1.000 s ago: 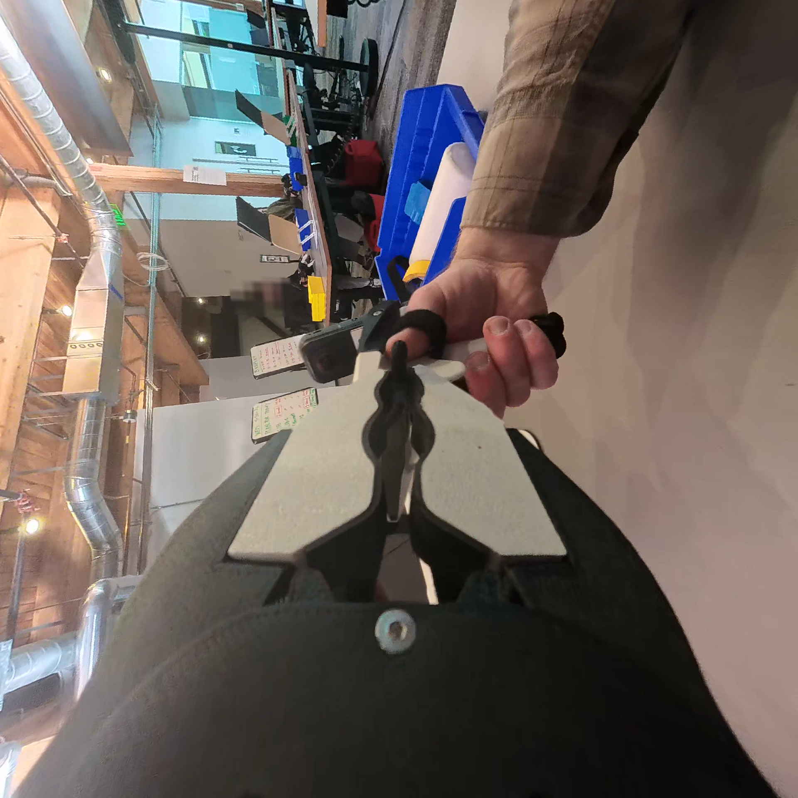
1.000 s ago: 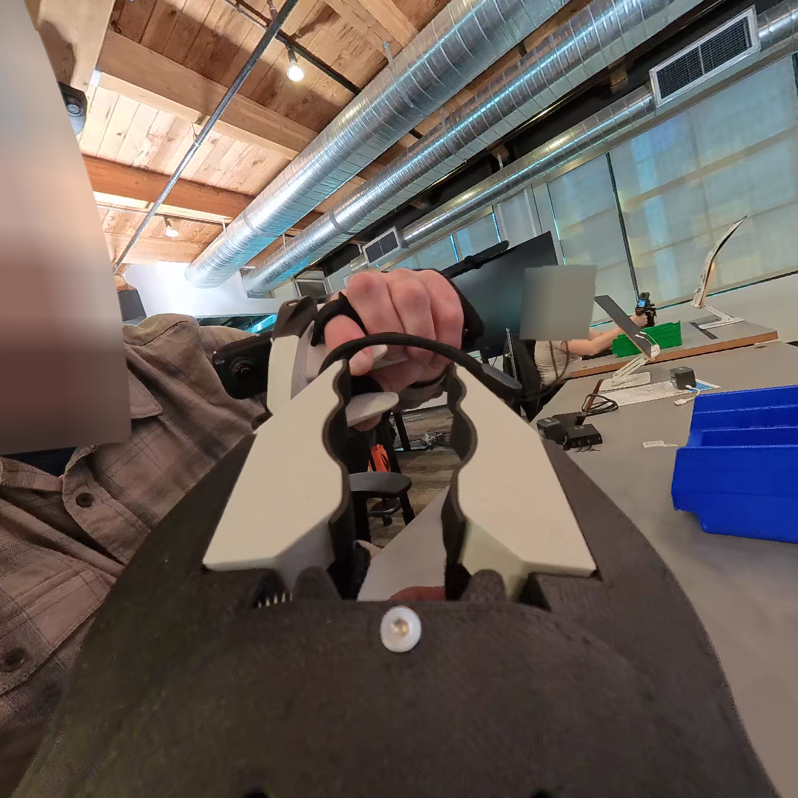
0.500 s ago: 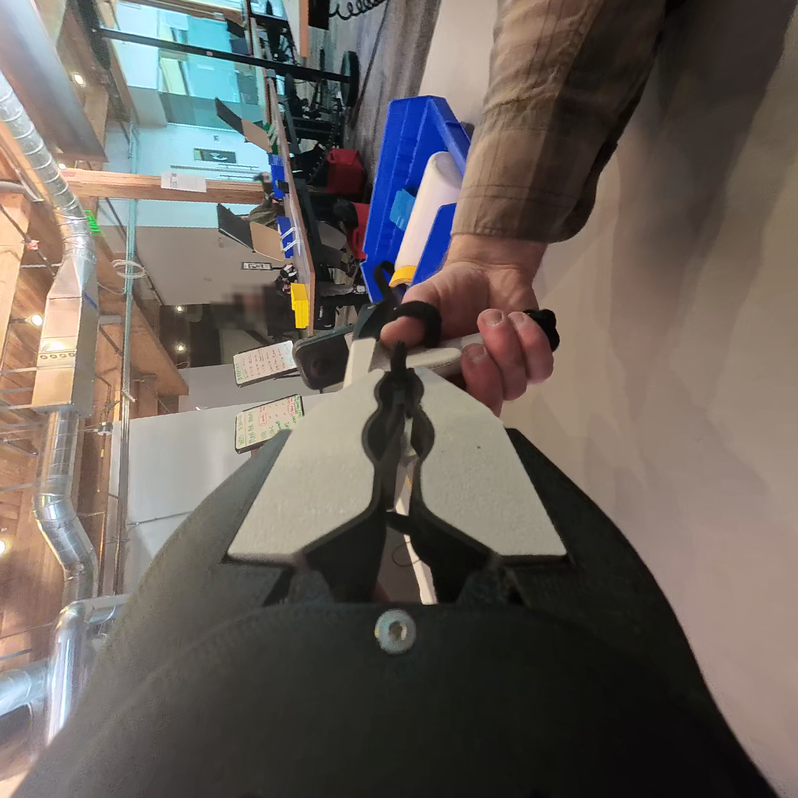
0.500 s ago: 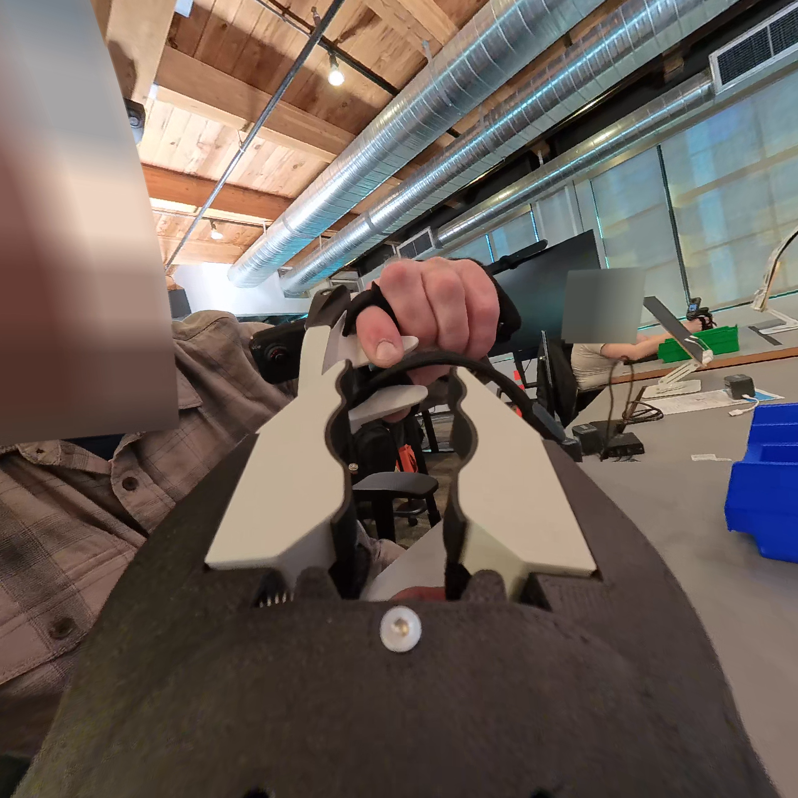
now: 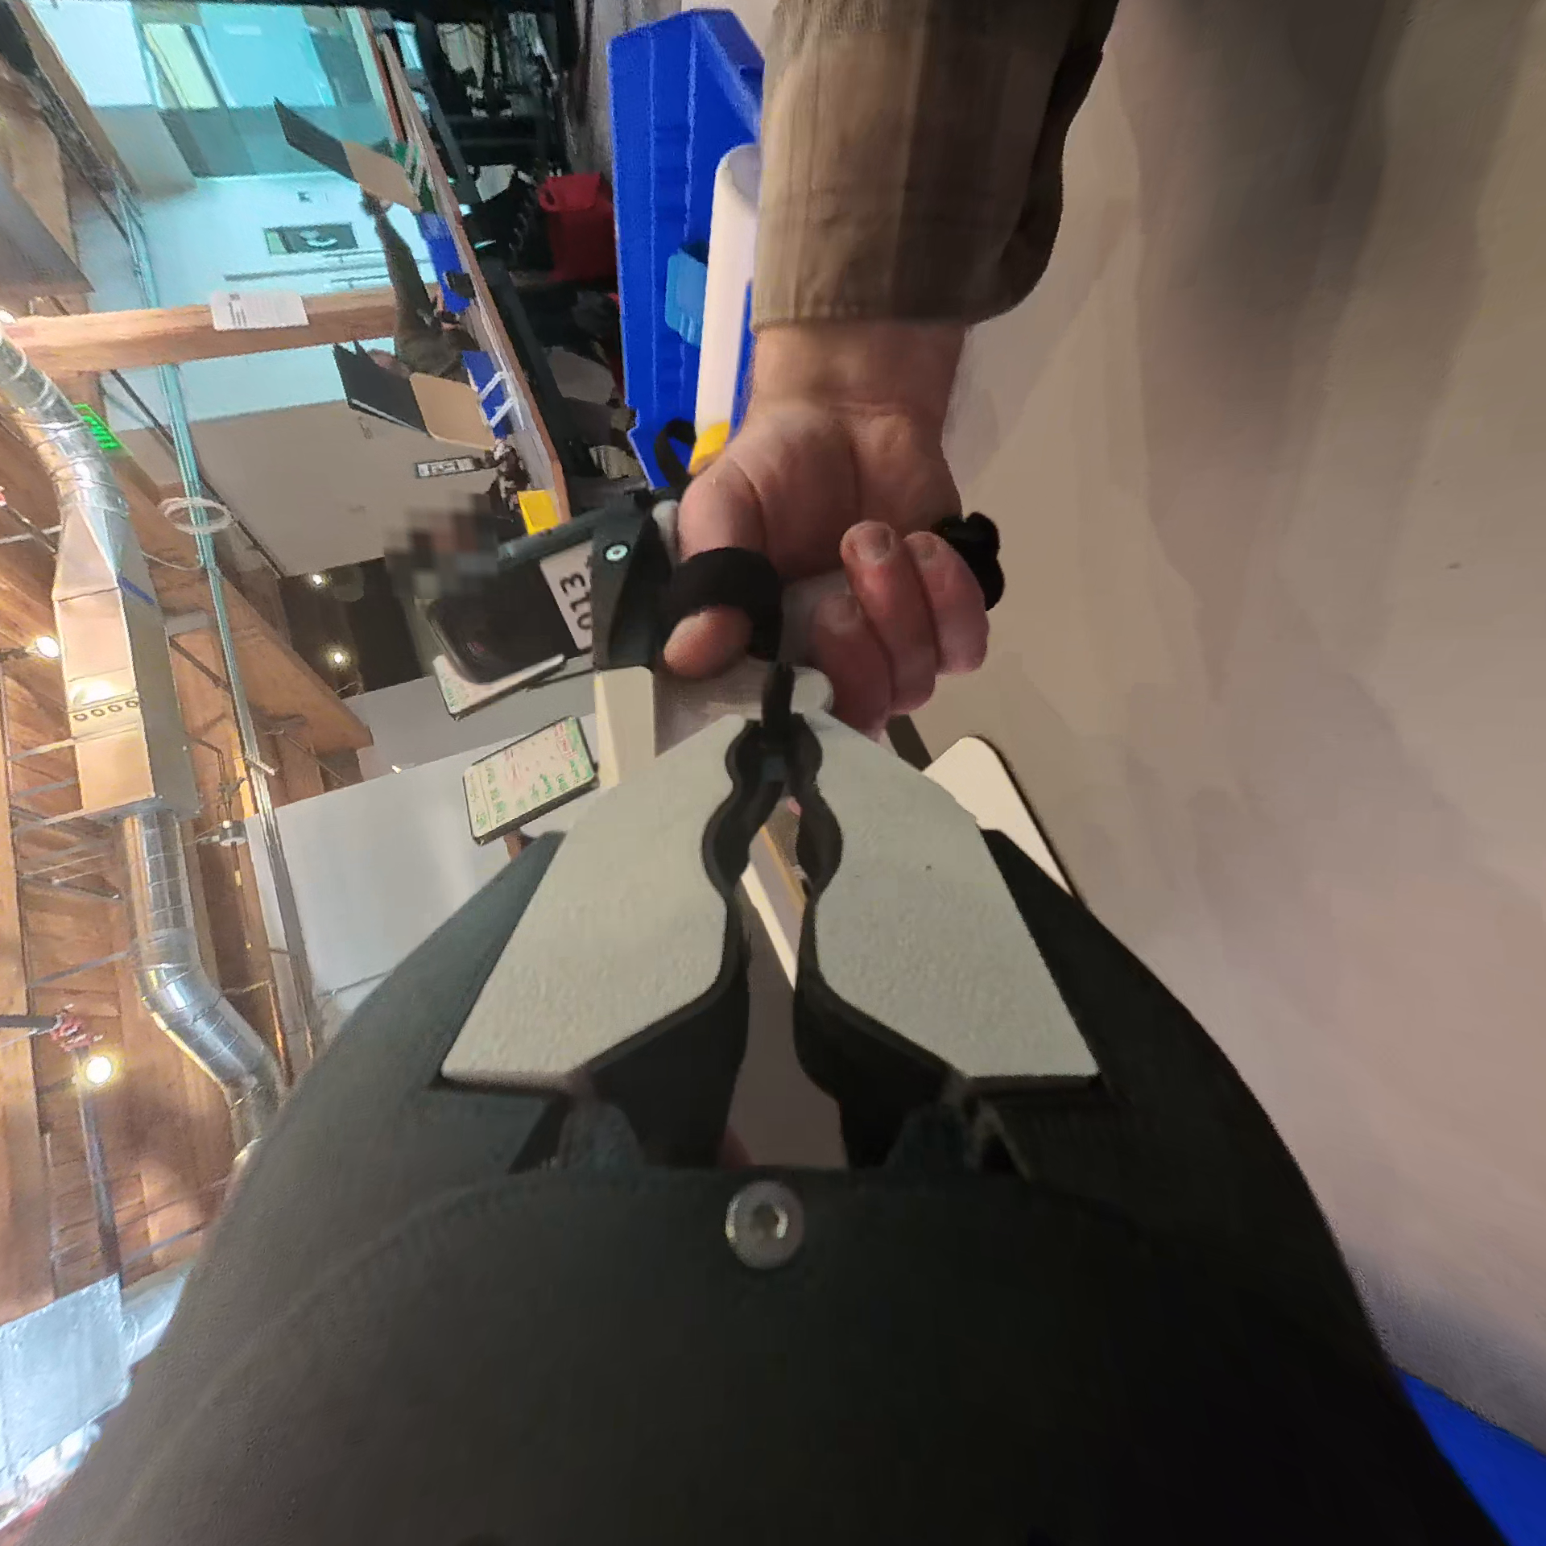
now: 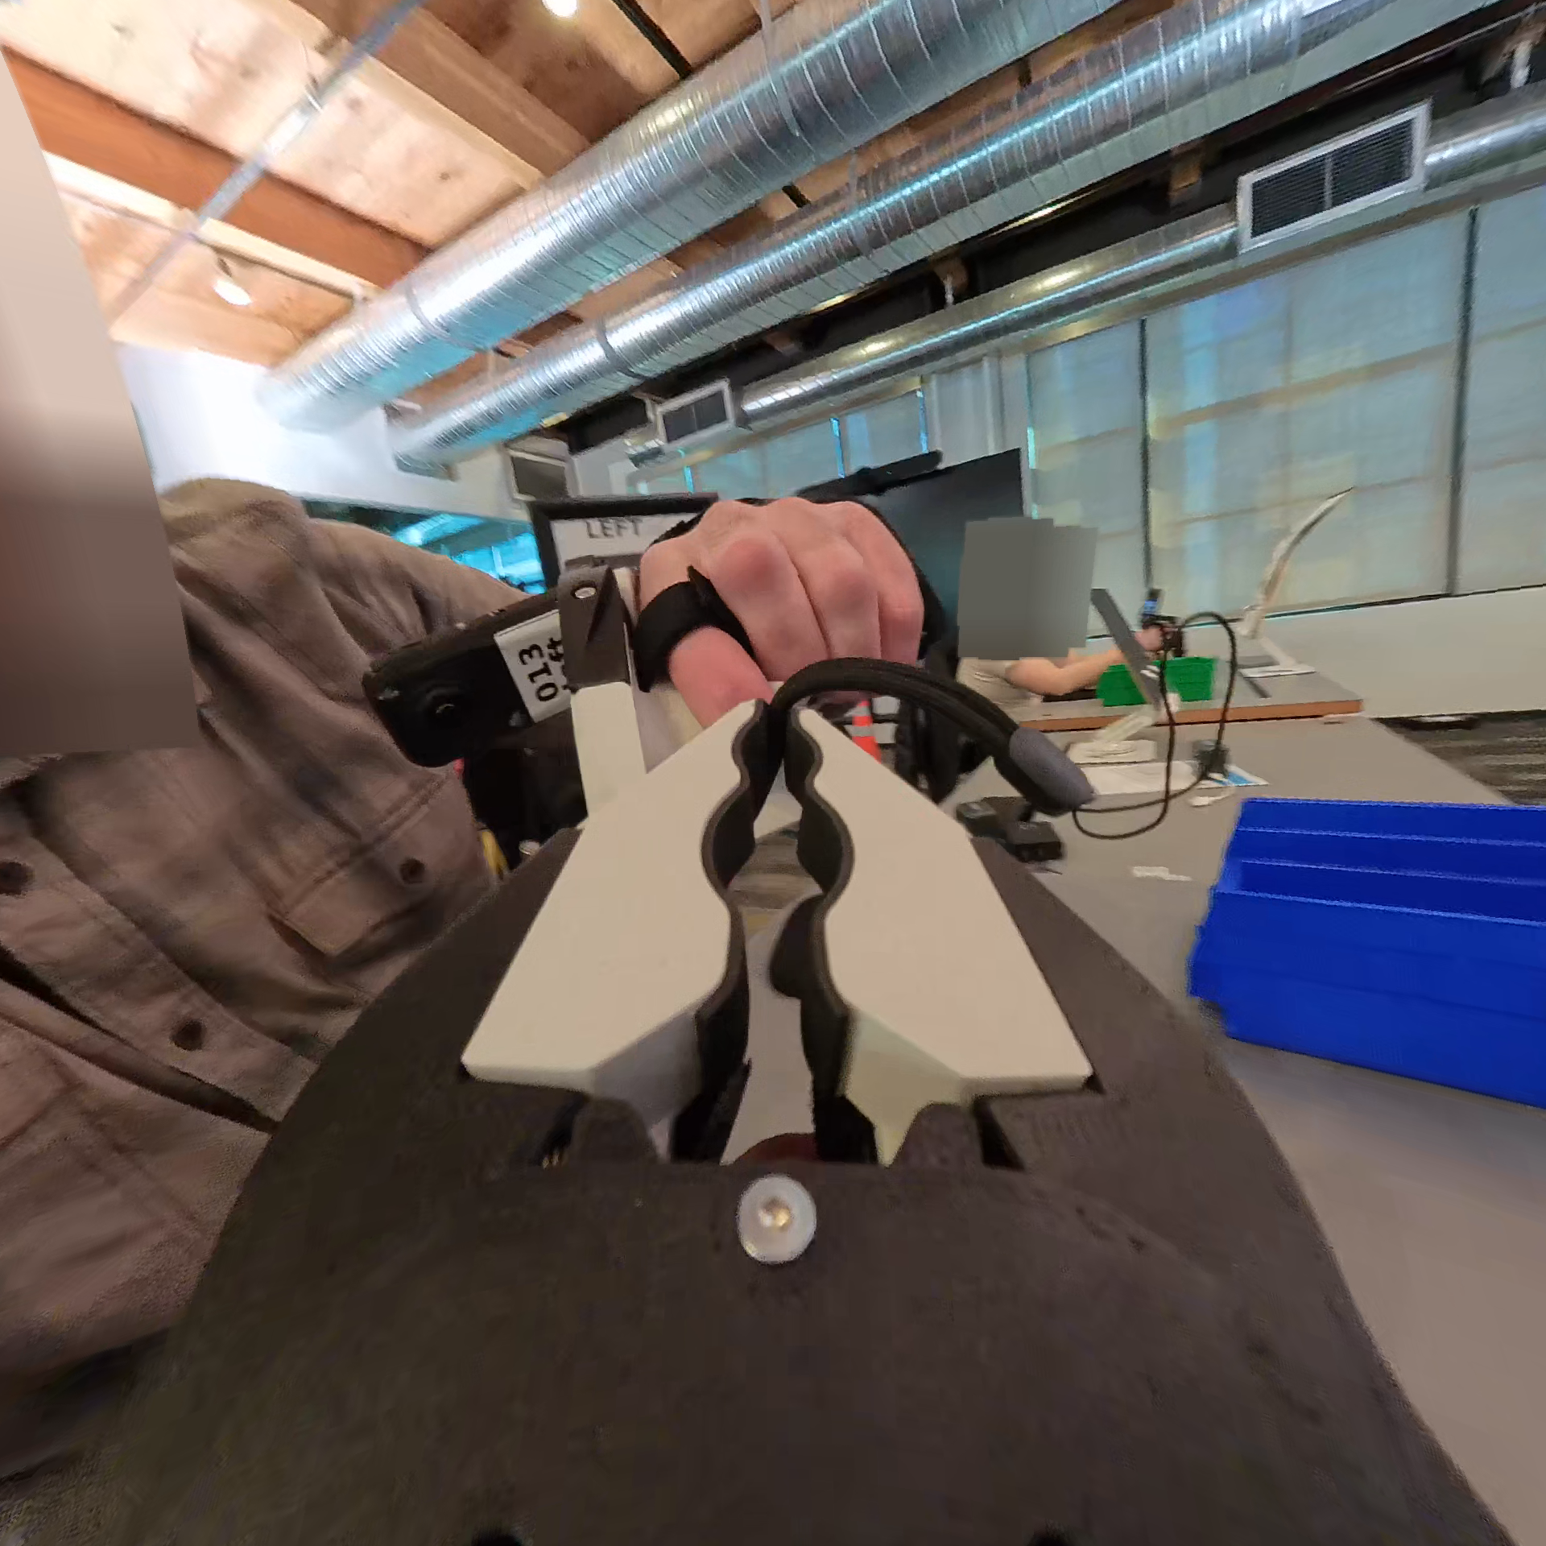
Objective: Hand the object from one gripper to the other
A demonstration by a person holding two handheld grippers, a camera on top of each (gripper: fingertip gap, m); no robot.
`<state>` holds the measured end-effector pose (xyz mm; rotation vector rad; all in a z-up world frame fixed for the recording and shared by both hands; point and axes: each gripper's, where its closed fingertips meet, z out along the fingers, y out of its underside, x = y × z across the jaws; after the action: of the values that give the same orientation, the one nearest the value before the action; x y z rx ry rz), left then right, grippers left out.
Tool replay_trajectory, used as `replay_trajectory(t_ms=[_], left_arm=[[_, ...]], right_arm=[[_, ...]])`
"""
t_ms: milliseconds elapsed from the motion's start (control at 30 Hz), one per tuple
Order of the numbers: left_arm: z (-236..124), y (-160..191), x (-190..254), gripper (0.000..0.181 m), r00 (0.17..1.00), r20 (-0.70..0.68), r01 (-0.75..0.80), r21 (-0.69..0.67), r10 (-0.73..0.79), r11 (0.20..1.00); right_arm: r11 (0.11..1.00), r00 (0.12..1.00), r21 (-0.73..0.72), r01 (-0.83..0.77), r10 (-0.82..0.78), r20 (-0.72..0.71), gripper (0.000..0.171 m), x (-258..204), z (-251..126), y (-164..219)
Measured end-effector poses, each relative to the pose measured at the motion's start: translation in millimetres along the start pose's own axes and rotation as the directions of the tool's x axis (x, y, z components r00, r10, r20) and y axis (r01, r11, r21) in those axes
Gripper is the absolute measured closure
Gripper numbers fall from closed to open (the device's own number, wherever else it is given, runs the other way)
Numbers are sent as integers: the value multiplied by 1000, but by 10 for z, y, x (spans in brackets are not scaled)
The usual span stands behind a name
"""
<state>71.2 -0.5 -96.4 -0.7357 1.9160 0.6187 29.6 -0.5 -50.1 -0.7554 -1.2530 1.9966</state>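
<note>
The object is a thin black cable point(image 6: 887, 682) with a grey plug point(image 6: 1050, 765) on its free end. My right gripper point(image 6: 780, 719) is shut on the cable at its fingertips, and the cable arcs off to the right and hangs in the air. My left gripper point(image 5: 774, 740) is turned on its side, with its jaws shut on the same cable point(image 5: 778, 690). The two grippers meet tip to tip above the table. A hand holds the right gripper point(image 5: 711, 694) in the left wrist view. A hand holds the left gripper point(image 6: 602, 728) in the right wrist view.
A blue bin point(image 6: 1380, 920) stands on the grey table point(image 6: 1380, 1171) to the right. Another blue bin point(image 5: 661, 209) holds a white roll point(image 5: 728, 276). The person's plaid shirt point(image 6: 209, 836) fills the left. A seated person and a green bin point(image 6: 1154, 678) are far behind. There is about 5 cm between the tips of the two grippers.
My right gripper, open around the cable before, has shut on it. The left gripper still holds the cable. Both grippers have swung, and the cable's grey plug end now shows.
</note>
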Motion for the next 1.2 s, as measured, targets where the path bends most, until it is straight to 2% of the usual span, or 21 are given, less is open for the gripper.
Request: replay_trajectory(t_ms=[33,200,300,367,433,600,733,833,1000,1200], left_arm=[[-17,-4,0,172,1000,9,18,5,-18,1000],[-211,25,-232,148,957,65,276,74,-281,958],[-270,159,-461,127,841,95,521,122,-532,845],[-227,208,-447,112,784,36,613,111,-620,782],[-180,201,-354,99,760,-49,650,90,-648,755],[-163,148,-316,86,624,-202,781,133,-755,610],[-49,249,-302,94,613,-167,790,138,-773,597],[66,304,-222,112,660,-120,751,123,-742,649],[123,360,-229,157,688,-35,721,149,-725,677],[128,448,-241,172,715,41,690,121,-698,714]], right_arm=[[999,999,-13,31,-31,-28,171,28,-13,-6],[992,987,-35,125,-128,-93,171,85,-89,-84],[979,974,-90,181,-191,-118,171,99,-80,-46],[971,968,-120,207,-221,-119,171,85,-53,-8],[964,961,-134,231,-248,-122,171,75,-37,9],[945,942,-169,281,-305,-139,171,90,-21,37],[928,930,-193,317,-345,-131,171,61,8,62],[928,932,-184,325,-347,-107,171,-6,44,57],[928,932,-171,330,-349,-96,171,-44,67,41],[929,929,-167,330,-351,-117,171,-16,52,11]])
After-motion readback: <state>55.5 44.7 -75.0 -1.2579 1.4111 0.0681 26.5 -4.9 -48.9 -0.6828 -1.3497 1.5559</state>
